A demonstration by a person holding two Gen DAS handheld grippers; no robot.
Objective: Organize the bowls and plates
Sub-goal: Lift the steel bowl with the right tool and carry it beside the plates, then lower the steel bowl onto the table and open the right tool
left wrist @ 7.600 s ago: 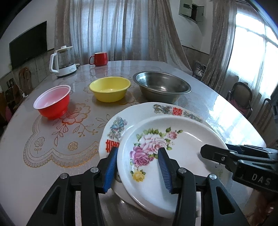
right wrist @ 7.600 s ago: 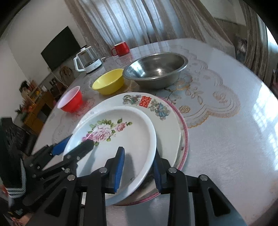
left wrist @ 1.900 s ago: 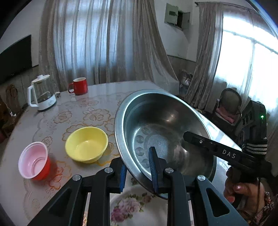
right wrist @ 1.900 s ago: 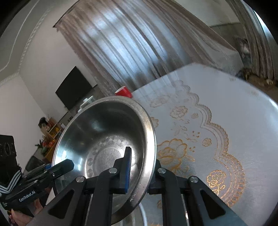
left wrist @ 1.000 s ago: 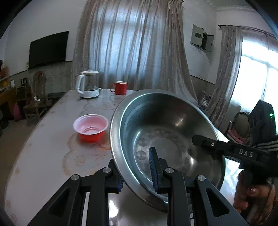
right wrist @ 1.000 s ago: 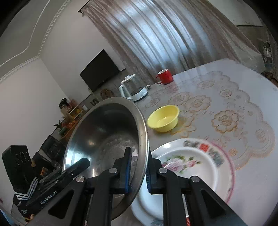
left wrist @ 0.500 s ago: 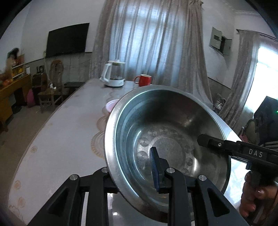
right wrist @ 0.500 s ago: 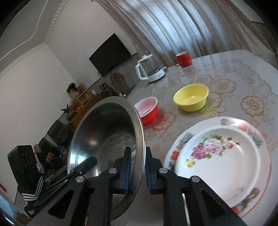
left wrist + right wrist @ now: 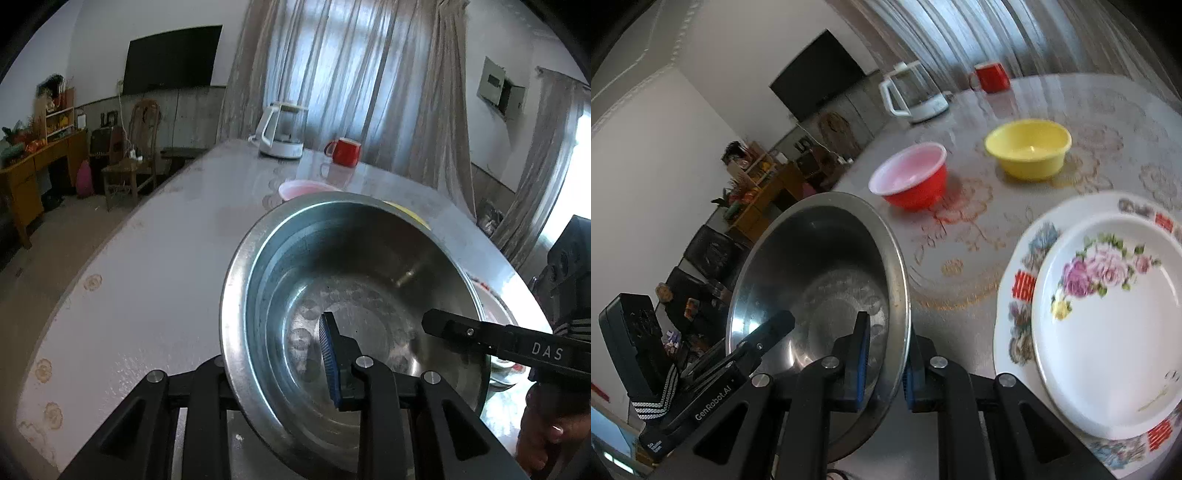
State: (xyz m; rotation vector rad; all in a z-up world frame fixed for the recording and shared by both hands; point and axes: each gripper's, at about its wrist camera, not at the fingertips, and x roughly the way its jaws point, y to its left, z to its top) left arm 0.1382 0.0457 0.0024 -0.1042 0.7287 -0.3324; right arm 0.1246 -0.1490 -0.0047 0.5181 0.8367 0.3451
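A large steel bowl [image 9: 354, 295] hangs just above the table, gripped on opposite rims. My left gripper [image 9: 277, 369] is shut on its near wall, one blue pad [image 9: 328, 358] inside, the other finger hidden behind the rim. My right gripper [image 9: 886, 362] is shut on the steel bowl's [image 9: 820, 280] right rim. Right of it, a flowered plate [image 9: 1108, 325] lies on a bigger patterned plate [image 9: 1019, 295]. Behind stand a red bowl [image 9: 912, 181] and a yellow bowl [image 9: 1028, 147].
A white kettle [image 9: 912, 96] and a red mug [image 9: 991, 77] stand at the far side of the table. The table's curved edge [image 9: 110, 251] runs on the left, with a wooden chair [image 9: 129, 162] and a desk [image 9: 22, 173] on the floor beyond.
Both grippers have carried the steel bowl leftward and lower, away from the plates. The plates now lie to the right of the bowl, and the red bowl is mostly hidden behind its rim.
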